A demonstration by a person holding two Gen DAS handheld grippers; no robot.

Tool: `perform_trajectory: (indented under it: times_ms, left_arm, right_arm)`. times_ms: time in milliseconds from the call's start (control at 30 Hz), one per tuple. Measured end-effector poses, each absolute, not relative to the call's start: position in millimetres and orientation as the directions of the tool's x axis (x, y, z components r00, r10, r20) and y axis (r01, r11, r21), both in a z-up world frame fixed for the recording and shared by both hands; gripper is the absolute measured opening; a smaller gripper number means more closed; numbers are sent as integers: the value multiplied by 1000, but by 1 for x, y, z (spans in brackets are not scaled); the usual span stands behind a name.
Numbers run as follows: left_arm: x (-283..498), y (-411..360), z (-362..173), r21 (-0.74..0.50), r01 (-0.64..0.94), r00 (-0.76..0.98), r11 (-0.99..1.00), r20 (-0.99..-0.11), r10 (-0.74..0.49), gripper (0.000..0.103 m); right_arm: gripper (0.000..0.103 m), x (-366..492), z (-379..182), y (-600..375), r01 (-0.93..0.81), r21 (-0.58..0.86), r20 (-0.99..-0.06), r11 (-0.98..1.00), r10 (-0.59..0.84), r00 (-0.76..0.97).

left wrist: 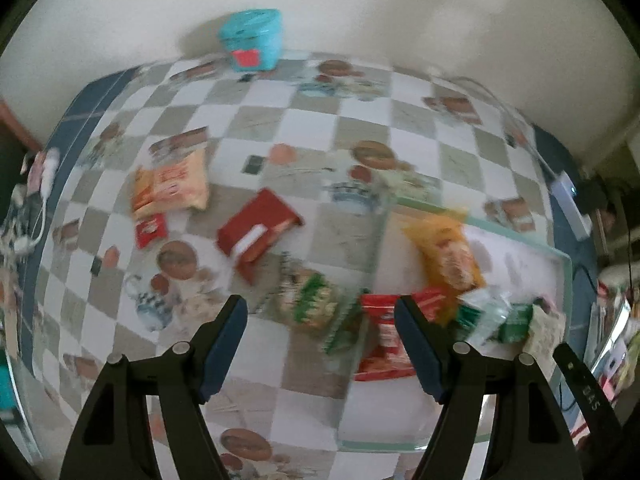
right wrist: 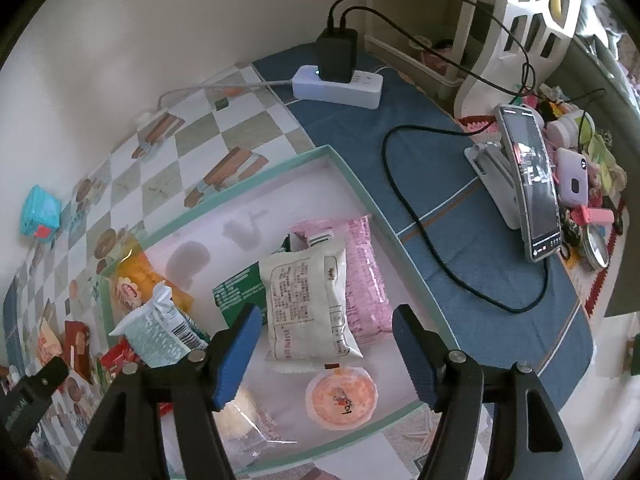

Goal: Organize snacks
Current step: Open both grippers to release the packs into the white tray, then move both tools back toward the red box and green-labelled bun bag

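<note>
Snacks: several already in mint-rimmed tray. White pouch lies mid-tray atop pink packet; round orange cup by near rim; yellow bag at tray's far-left corner. Outside tray, on checkered cloth: red box, orange bag, green-print bag just beside rim. My left gripper wide, empty, straddling tray's left rim. My right gripper half-spread, empty, above white pouch. Power strip, phone on stand beyond tray, well apart.
</note>
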State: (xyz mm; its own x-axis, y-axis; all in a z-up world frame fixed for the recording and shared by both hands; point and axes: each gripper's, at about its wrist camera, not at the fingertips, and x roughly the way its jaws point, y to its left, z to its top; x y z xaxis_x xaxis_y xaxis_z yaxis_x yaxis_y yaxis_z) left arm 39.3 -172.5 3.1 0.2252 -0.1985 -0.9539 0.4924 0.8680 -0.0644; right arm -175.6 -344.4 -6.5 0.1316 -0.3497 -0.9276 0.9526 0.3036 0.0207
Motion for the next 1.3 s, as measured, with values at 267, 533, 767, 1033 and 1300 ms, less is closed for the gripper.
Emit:
perform_trajectory:
  times_ms: [267, 533, 767, 1033, 1300]
  left_arm:
    - [68, -128, -4, -28, 379, 258, 925, -957, -135, 77]
    - [99, -79, -8, 10, 261, 295, 965, -953, -70, 90]
    - [114, -46, -9, 24, 187, 313, 982, -949, -36, 90]
    - [122, -26, -7, 16, 156, 321, 988, -946, -35, 90]
    - [128, -9, -5, -5, 143, 320, 990, -946, -51, 90]
  right_arm:
    - [72, -162, -4, -332, 938, -6, -922, 348, -366, 130]
    - [78, -129, -4, -303, 887, -15, -917, 461, -360, 172]
    - [97, -101, -3, -273, 831, -10, -913, 556, -344, 219]
    - [100, -77, -2, -247, 789, -10, -911, 615, -331, 247]
    - [103, -51, -2, -213, 730, -8, -909, 683, -310, 280]
